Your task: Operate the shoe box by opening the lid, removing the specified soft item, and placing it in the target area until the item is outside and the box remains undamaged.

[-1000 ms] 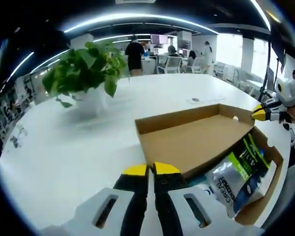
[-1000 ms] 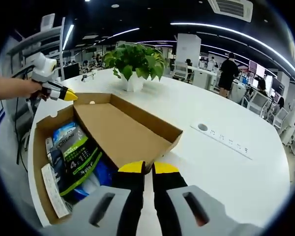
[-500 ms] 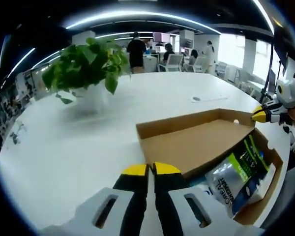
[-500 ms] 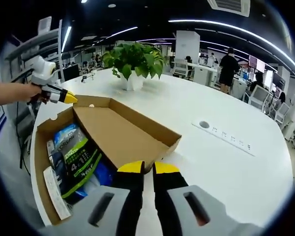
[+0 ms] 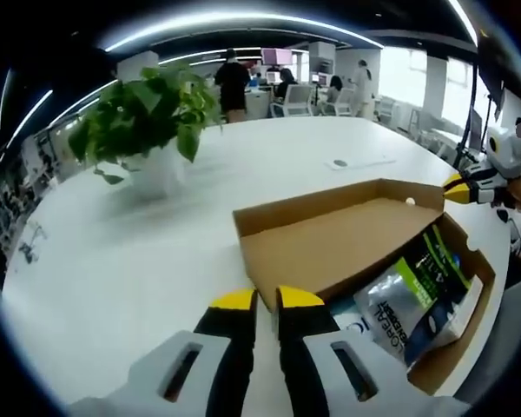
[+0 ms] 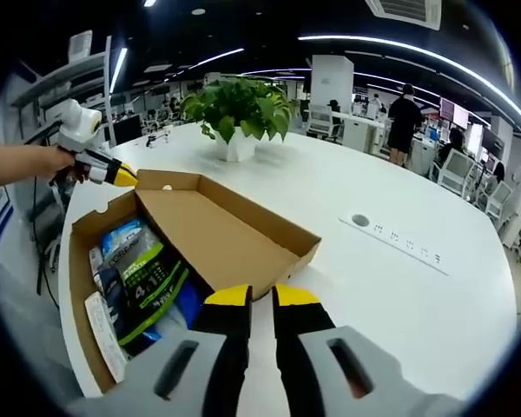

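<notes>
Box point(image 6: 217, 234): brown cardboard, lid open. Pouch point(image 6: 143, 274) inside: green-black, soft. Left gripper point(image 5: 258, 300) and right gripper point(image 6: 251, 297): clenched, empty.

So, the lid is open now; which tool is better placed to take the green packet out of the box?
Probably the right tool: the green packet lies uncovered just beside its tips in the open box. The left tool faces the lid more. A close call.
</notes>
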Tool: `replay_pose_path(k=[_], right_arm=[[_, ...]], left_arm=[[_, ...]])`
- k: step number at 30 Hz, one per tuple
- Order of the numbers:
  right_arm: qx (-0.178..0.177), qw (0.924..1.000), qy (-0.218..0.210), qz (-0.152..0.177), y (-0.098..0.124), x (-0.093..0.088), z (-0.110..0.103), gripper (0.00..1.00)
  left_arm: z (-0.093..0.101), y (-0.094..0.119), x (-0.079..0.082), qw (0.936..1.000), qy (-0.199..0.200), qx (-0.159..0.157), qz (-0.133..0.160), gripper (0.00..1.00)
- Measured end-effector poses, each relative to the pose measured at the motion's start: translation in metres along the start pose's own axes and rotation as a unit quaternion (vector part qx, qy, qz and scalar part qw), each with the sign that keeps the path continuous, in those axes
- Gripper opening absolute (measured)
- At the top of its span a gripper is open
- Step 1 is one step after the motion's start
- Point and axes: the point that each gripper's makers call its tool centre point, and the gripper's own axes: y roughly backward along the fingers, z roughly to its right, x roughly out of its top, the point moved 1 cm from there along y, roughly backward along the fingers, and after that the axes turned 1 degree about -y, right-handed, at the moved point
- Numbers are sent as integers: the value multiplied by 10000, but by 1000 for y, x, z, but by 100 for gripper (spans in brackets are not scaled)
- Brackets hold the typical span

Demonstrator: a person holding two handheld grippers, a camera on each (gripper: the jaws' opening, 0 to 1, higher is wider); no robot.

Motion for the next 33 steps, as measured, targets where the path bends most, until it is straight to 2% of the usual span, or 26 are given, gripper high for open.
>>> replay_pose_path(k=[6, 15, 19, 23, 30, 33], right_arm=[[48, 10000, -16, 72, 10, 3, -4, 7], [225, 9997, 50, 82, 18, 6, -21, 11], [284, 9996, 76, 25, 19, 3, -26, 13], [419, 9991, -92, -45, 18, 1, -33, 16], [640, 9979, 9, -134, 12, 0, -49, 16], [732, 9971, 30, -180, 9, -1, -54, 17]], left_arm=[[5, 9, -1, 10000, -6, -1, -13, 10], [21, 24, -8, 9996, -242, -38, -111, 15], [28, 29, -11, 9994, -302, -76, -126, 16], [38, 32, -14, 9992, -332, -165, -141, 17], [53, 35, -22, 9988, -314, -325, -195, 19], [61, 34, -30, 9983, -296, -410, -285, 19]])
